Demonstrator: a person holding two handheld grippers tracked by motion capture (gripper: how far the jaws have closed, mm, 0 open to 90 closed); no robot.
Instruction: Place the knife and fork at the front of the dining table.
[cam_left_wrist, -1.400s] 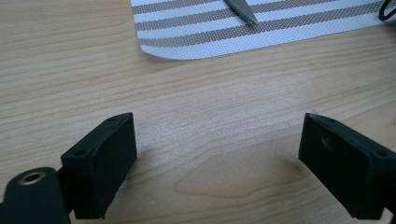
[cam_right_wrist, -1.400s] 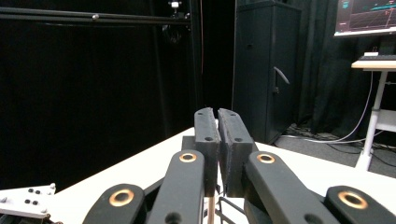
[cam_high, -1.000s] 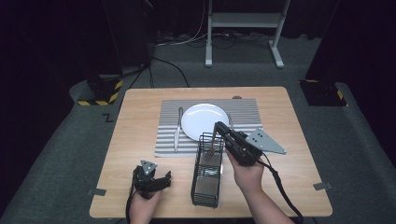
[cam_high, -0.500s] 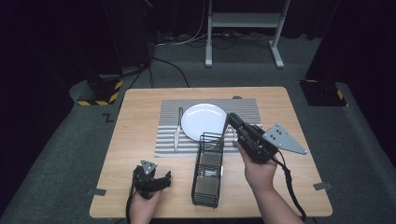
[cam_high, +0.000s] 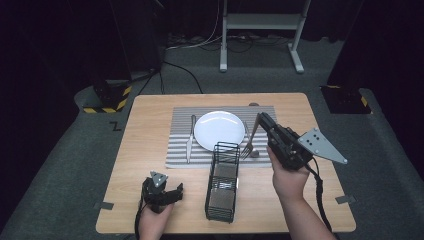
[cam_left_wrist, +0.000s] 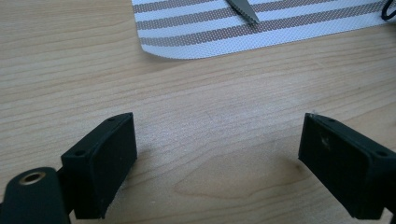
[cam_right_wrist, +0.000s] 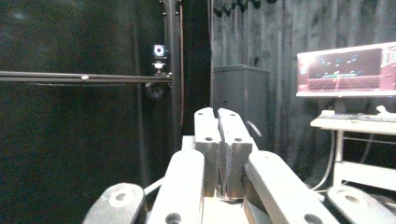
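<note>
My right gripper (cam_high: 260, 118) sits right of the frame's centre in the high view, lifted off the table and angled up toward the far side. Its jaws are pinched tight on the handle of a fork (cam_high: 250, 140), which hangs down from the tips with its tines low, just above the right edge of the striped placemat (cam_high: 180, 155). In the right gripper view my two jaws stand pressed together in the middle of the frame (cam_right_wrist: 218, 140), looking out level at dark curtains and a lit monitor (cam_right_wrist: 348, 69) at the right edge; the fork itself I cannot make out there.

A spoon (cam_high: 253, 151) lies on the mat just below the fork, right of the white plate (cam_high: 219, 129) at the centre of the mat. A knife (cam_high: 191, 139) lies along the plate's left side. The black wire caddy (cam_high: 223, 181) stands below the plate, its far end overlapping the mat's near edge.

My left gripper (cam_high: 161, 192) rests low in the lower left of the high view, well apart from the caddy. Its jaws stand wide, with nothing between them but bare wooden table (cam_left_wrist: 210, 126); the knife's serrated tip (cam_left_wrist: 243, 9) shows at the top of the left gripper view.
</note>
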